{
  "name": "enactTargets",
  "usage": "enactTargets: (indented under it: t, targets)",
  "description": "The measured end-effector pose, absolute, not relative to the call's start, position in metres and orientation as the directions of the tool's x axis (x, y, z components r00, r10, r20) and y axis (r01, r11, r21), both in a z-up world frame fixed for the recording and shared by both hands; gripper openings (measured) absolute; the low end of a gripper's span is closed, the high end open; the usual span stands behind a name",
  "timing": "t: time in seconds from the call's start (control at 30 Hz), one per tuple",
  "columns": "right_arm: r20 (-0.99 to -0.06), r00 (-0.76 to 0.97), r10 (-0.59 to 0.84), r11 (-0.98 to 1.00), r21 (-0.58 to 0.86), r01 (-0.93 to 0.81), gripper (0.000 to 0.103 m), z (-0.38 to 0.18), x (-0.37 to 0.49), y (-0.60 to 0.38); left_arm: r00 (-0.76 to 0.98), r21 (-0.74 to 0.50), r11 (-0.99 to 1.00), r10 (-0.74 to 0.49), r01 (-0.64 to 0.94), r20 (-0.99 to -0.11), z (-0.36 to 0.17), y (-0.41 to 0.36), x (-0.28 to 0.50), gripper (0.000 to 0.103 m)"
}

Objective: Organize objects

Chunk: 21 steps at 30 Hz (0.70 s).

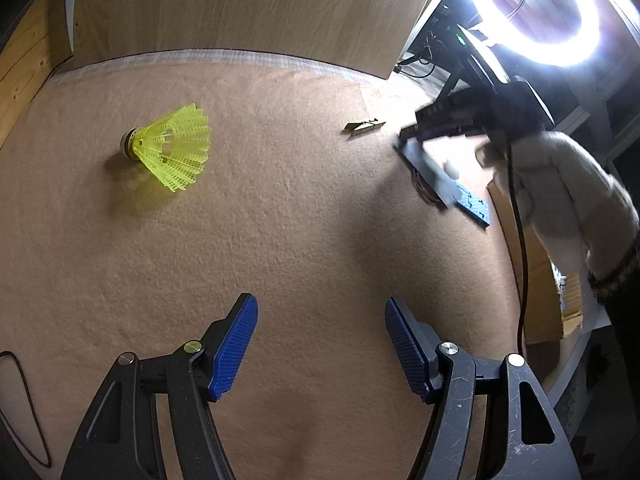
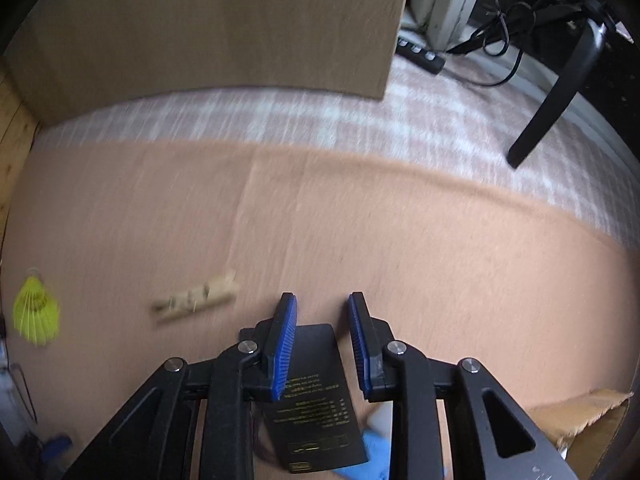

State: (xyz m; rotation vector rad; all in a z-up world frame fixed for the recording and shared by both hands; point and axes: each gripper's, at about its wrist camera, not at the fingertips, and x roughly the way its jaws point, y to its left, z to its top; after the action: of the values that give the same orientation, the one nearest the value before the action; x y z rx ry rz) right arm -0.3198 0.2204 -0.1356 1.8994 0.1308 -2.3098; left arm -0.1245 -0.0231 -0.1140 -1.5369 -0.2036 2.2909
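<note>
Left wrist view: we see a yellow shuttlecock [image 1: 173, 148] lying on its side on the tan felt mat [image 1: 280, 220], a wooden clothespin [image 1: 363, 126] farther right, then our right gripper [image 1: 452, 184], blurred. Our left gripper [image 1: 321, 346] stands open over bare mat. From the right wrist, our narrowed jaws hang above a black card [image 2: 320, 396]; we cannot tell whether they grip it.

Black gripper [image 2: 322, 308] frames, blue ribbed pads, cream sleeve [image 1: 568, 200].
</note>
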Motion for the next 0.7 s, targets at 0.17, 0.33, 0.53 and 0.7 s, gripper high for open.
enactTargets:
  t: [0.17,0.33,0.53,0.7]
  targets:
    - [-0.977,-0.173,-0.125,-0.983,0.098,0.155,0.024,-0.133,-0.278,0.23,-0.339,-0.334,-0.912,0.401,-0.24,-0.851,-0.109,-0.021,-0.124,0.07]
    - [-0.966,-0.196,-0.17,-0.981,0.147,0.125,0.024,-0.131,-0.227,0.238,-0.332,-0.336,-0.901,0.416,-0.274,-0.846,-0.105,-0.009,-0.121,0.07]
    - [-0.937,-0.206,-0.281,-0.958,0.262,0.114,0.024,-0.129,-0.164,0.23,-0.326,-0.33,-0.896,0.421,-0.298,-0.846,-0.103,-0.003,-0.118,0.07]
    - [-0.916,-0.165,-0.365,-0.929,0.346,0.134,0.024,-0.127,-0.132,0.234,-0.324,-0.32,-0.896,0.414,-0.307,-0.851,-0.104,-0.001,-0.117,0.07]
